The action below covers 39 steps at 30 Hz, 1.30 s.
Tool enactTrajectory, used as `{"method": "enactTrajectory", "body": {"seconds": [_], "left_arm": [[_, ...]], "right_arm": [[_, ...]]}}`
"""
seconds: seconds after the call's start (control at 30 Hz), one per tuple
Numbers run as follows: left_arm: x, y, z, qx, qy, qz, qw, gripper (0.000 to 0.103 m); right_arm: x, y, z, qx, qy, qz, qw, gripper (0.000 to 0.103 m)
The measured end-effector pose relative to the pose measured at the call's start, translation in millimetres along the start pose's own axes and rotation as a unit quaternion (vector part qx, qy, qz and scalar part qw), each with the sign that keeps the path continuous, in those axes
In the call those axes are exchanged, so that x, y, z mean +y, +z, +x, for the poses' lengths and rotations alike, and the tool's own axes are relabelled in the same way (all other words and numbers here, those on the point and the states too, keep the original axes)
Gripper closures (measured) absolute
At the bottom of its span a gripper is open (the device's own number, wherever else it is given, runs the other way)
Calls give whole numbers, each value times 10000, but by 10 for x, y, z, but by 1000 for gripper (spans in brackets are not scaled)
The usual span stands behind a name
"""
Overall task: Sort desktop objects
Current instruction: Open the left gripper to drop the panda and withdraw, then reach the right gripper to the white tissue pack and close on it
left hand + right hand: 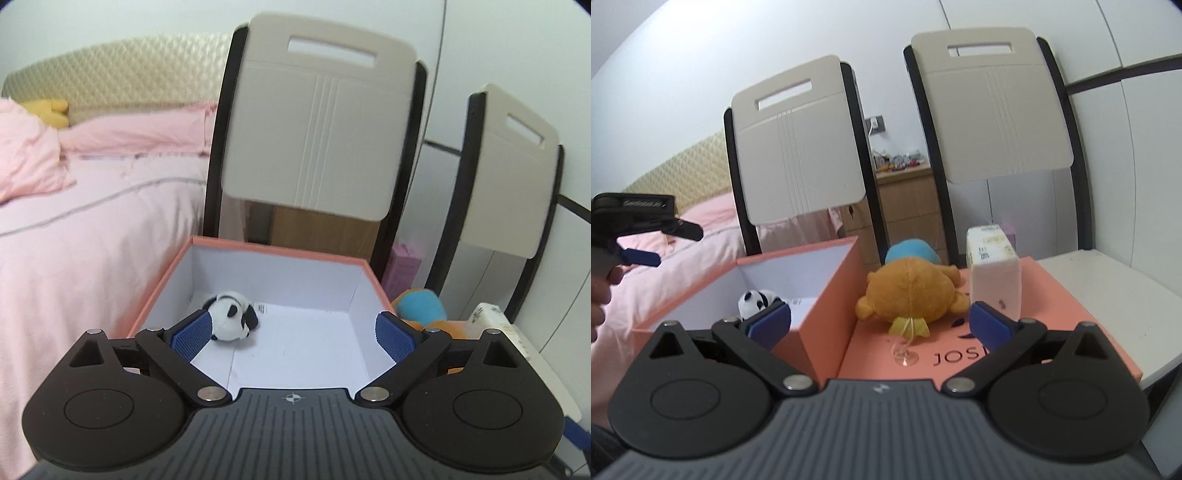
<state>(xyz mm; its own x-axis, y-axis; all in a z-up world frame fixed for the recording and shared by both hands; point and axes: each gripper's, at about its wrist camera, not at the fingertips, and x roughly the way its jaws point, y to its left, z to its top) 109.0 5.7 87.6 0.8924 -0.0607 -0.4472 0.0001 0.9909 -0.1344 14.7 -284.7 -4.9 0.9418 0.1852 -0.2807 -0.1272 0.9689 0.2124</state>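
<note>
The left gripper (293, 332) hangs over the open box (258, 248), jaws spread and empty; 1 panda toy (232, 315) lies inside, just beyond the left jaw. The right gripper (879, 321) also has its jaws spread, and the orange plush toy (910, 295) sits on the box lid (1071, 306) between and just ahead of them. It looks soft and light; pinching its round body should hold best.

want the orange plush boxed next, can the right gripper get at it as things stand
Probably yes. The right gripper is open and the orange plush lies on the box lid straight ahead, nothing between. The tissue pack stands close on its right.
</note>
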Motion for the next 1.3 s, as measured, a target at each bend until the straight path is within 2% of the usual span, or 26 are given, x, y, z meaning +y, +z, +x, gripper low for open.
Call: {"method": "enactTrajectory", "body": {"seconds": [0.17,0.27,0.5,0.7,0.8,0.9,1.0,1.17,1.3], "left_arm": [[-90,-237,-235,-480,15,347,9982,2],[-107,-404,-296,-605,-40,501,9969,2],[-31,-581,-407,-948,-167,375,9946,0],[127,-819,-315,-1153,-25,452,9923,0],[238,-933,-226,-1184,145,355,9922,0],[327,-987,-125,-1136,165,259,9931,0],[385,-1036,-66,-1196,300,318,9919,0],[517,-1047,-24,-1125,321,62,9931,0],[538,-1046,-18,-1019,289,-6,9944,0]], "right_arm": [[45,6,-33,-182,-57,-149,9997,0],[45,8,-62,-256,44,-53,9996,0],[173,166,-152,-382,156,-227,9989,0],[215,175,23,-356,162,-385,9985,0],[158,119,151,-180,337,-342,9987,0],[127,106,203,-373,547,-419,9969,0],[116,82,333,-287,508,-408,9975,0],[114,20,574,99,583,-155,9981,0],[159,-10,645,108,470,-124,9988,0]]}}
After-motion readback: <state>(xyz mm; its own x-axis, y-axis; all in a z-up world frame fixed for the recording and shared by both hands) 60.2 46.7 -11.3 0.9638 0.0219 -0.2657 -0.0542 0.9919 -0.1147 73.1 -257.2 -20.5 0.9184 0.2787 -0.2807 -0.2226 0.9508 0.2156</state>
